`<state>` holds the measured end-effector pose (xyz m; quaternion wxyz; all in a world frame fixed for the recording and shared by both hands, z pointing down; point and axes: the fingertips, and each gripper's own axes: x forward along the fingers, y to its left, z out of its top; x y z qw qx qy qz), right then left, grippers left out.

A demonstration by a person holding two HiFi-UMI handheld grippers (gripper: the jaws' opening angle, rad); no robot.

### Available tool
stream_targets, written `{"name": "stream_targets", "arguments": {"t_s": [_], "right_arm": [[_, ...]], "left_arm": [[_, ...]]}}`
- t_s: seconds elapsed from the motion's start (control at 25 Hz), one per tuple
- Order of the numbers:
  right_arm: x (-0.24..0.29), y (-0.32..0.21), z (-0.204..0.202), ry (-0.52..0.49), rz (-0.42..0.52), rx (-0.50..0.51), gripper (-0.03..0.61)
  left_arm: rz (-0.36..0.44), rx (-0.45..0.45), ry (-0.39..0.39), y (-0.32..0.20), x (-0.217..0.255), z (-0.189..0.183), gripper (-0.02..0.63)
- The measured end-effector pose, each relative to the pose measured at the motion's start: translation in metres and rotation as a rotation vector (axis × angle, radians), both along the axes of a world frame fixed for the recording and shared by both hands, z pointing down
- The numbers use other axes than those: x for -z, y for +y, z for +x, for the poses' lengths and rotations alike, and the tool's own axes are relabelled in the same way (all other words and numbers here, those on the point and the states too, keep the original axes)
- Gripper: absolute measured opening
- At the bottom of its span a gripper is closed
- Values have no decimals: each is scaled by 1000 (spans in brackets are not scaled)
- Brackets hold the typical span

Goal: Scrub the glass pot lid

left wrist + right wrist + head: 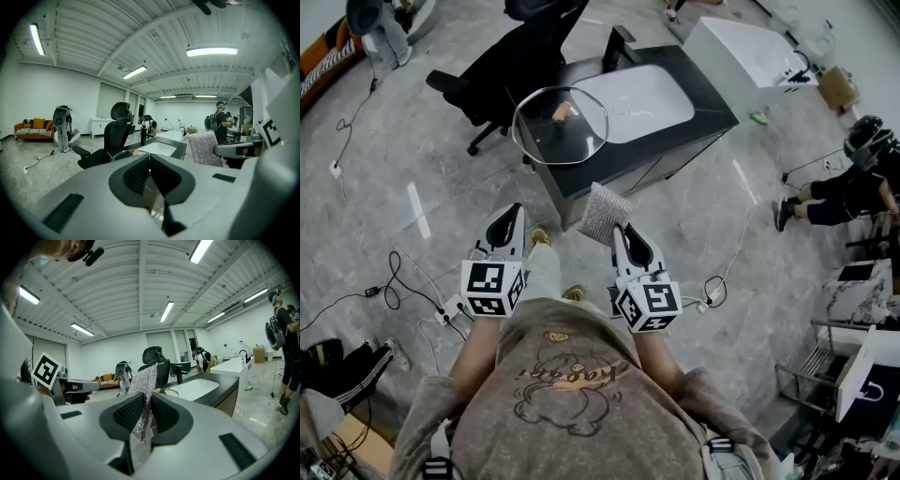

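A grey floor (441, 187) with loose cables spreads under everything. A dark counter (710, 110) stands ahead of the person, with a white sink (637, 98) set in it. A black chair (506, 66) is at its far left. The lid (558, 127) lies flat on the counter's left end, just left of the sink, knob (562, 112) up. It is well apart from both grippers, which are held side by side nearer the person.

The right gripper (619, 231) is clamped on a silvery cloth (605, 214). The cloth stands up past its tips toward the counter's near edge. The left gripper (513, 210) points at the floor left of the counter. Its jaws are pressed together with nothing between them.
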<state>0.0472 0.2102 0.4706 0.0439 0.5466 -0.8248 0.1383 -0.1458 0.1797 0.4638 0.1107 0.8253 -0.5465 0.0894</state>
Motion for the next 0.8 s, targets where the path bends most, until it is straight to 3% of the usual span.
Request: {"name": "stream_targets", "arguments": {"t_s": [0.4,0.8], "right_arm": [[-7,-77,5,-2,-8,-18,75],[3,-195,5,3,4,-55,74]], "left_arm": [[-15,-31,4,-88,-9,11,17],[-49,-118,2,-201,-18,23,17]]}}
